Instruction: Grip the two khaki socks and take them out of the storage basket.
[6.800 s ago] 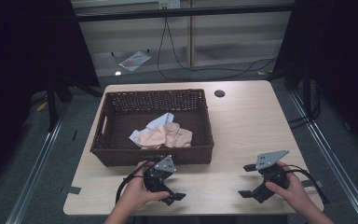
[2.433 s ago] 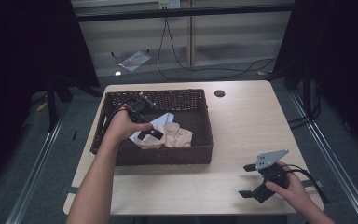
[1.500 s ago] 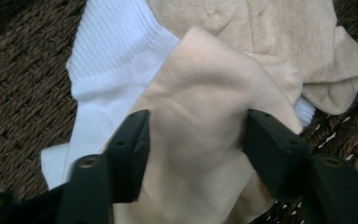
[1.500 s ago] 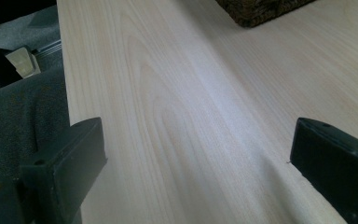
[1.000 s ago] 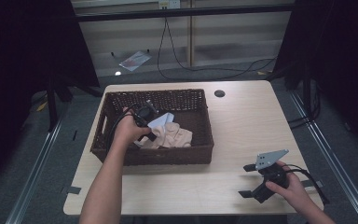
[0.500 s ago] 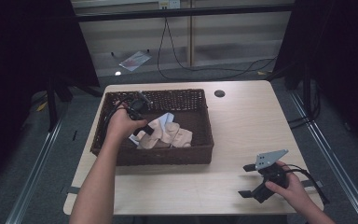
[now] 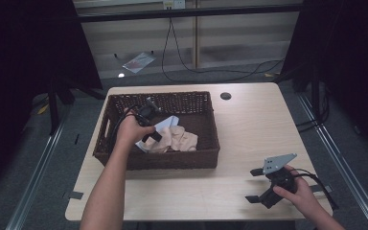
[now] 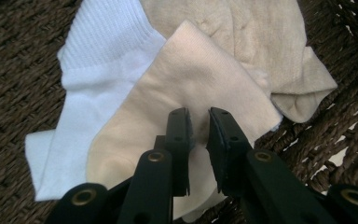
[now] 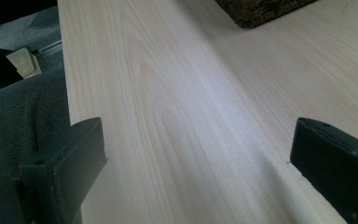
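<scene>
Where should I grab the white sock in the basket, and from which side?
Take the white sock by its ribbed cuff, coming from above on the side away from the beige sock. The cuff lies flat and uncovered; the beige sock overlaps its other edge.

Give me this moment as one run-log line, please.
left gripper: shut on beige sock, in basket | right gripper: open, over table

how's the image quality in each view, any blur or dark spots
High view: dim, black at both sides, basket interior murky. Left gripper view: bright and sharp on the cream sock, left claw crisp. Right gripper view: soft sheen on the table, right claw slightly blurred.
</scene>
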Tool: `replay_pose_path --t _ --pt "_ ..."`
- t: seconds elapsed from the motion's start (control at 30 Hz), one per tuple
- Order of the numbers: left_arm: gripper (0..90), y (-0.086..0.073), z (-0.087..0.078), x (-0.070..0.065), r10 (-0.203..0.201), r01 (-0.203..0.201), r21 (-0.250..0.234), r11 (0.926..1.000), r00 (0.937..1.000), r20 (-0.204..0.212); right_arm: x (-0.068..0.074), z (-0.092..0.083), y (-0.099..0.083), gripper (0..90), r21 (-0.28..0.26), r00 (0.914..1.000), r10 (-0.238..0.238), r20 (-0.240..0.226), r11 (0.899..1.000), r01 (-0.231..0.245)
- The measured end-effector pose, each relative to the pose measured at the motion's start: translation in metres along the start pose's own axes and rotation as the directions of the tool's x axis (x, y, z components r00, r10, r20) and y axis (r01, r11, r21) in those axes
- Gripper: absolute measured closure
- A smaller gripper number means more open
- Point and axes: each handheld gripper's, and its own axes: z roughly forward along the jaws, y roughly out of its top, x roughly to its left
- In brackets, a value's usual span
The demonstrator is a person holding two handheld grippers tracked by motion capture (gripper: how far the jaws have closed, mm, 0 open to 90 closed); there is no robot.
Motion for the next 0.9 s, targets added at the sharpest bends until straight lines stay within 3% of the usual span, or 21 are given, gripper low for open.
replay_pose_path --t 0.07,0.13,0.27,0.43,0.67,0.77,0.9 --pt "68.3 0.001 0.001 -0.001 0.006 -0.006 -0.001 1.0000 0.9999 -0.015 0.000 0.000 0.000 2.9 0.000 1.0000 -0.001 -0.004 1.000 0.001" --pt "68.4 0.001 0.002 -0.001 0.006 -0.006 -0.005 1.0000 1.0000 0.003 0.000 0.000 0.000 2.9 0.001 1.0000 0.000 -0.004 1.000 0.000" --pt "67.8 0.001 0.004 0.000 0.018 -0.018 0.015 0.9997 0.9993 -0.032 0.000 0.000 0.000 2.9 0.000 1.0000 0.004 -0.001 1.000 -0.004" --pt "87.7 0.002 0.003 -0.003 0.023 -0.022 0.040 0.9989 0.9997 -0.009 0.000 0.000 0.000 2.9 0.002 1.0000 0.002 0.001 1.000 -0.002" --pt "90.0 0.006 -0.010 -0.006 0.006 -0.006 0.052 0.9986 1.0000 -0.007 0.000 0.000 0.000 2.9 0.004 1.0000 0.001 -0.003 1.000 -0.001" --pt "90.0 0.008 -0.017 -0.008 -0.012 0.011 0.034 0.9993 0.9995 0.028 0.000 0.000 0.000 2.9 0.001 1.0000 0.005 -0.003 1.000 -0.005" --pt "90.0 0.011 -0.027 -0.012 -0.026 0.024 0.039 0.9989 0.9988 0.042 0.000 0.000 0.000 2.9 0.000 1.0000 0.005 -0.003 1.000 -0.005"
